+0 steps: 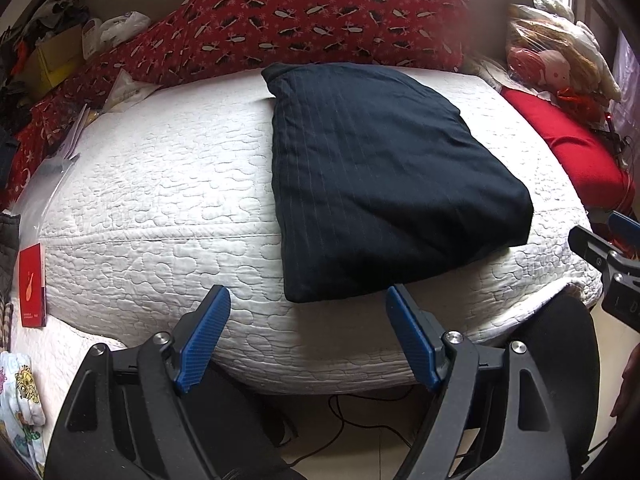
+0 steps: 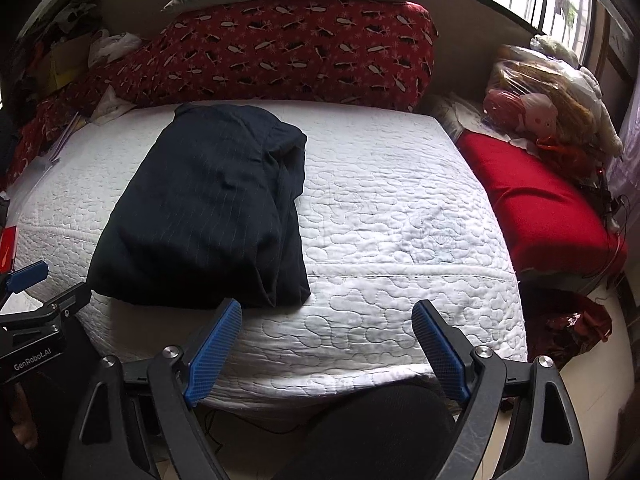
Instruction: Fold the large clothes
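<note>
A dark navy pinstriped garment [image 1: 380,172] lies folded into a compact rectangle on the white quilted mattress [image 1: 160,208]. It also shows in the right wrist view [image 2: 212,208], left of centre on the mattress [image 2: 400,220]. My left gripper [image 1: 308,300] is open and empty, just short of the garment's near edge. My right gripper [image 2: 326,312] is open and empty, near the garment's near right corner at the mattress front edge. Each gripper shows at the edge of the other's view, the right one [image 1: 608,248] and the left one [image 2: 28,292].
A red patterned pillow [image 1: 320,20] lies along the back. A red cushion [image 2: 540,208] and bagged stuffed toys [image 2: 548,96] sit at the right. A red booklet [image 1: 32,284], papers and boxes sit at the left. Cables [image 1: 360,420] lie on the floor below.
</note>
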A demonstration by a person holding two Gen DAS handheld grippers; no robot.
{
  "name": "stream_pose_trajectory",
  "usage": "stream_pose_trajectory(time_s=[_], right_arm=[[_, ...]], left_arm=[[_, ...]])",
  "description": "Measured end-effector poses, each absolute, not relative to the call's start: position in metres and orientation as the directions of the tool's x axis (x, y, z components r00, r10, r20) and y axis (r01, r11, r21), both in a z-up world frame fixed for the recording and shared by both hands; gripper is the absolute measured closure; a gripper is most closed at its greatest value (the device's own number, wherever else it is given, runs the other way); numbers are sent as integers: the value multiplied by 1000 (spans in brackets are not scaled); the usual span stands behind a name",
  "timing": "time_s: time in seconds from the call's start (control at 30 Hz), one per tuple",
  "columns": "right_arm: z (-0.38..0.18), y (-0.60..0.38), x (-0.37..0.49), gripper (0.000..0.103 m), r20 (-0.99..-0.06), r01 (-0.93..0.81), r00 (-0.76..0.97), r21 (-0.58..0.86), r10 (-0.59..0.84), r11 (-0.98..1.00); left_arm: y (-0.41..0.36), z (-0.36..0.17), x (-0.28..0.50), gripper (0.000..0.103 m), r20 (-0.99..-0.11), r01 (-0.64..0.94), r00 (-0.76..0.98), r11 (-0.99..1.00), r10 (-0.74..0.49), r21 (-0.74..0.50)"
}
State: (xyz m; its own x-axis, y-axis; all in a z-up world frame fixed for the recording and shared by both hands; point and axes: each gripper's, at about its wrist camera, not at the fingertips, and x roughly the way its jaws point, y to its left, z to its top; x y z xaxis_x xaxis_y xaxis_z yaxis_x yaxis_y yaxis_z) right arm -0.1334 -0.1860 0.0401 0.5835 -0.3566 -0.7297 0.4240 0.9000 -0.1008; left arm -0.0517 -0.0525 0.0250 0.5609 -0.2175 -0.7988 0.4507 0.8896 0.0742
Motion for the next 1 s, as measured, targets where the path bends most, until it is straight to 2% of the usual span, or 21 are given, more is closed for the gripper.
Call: stream_pose_trajectory(time_s=[0.7,1.0], right_arm=[[32,-194,-139,15,-736,419,582,-93,-346,903],[19,-214,-88,15,-745,358,654,148,-134,922]], left_arm=[[-58,17,-55,23,-844,470,494,881,-208,58],[-20,10,-31,23,-870,368,447,929,-210,-35]])
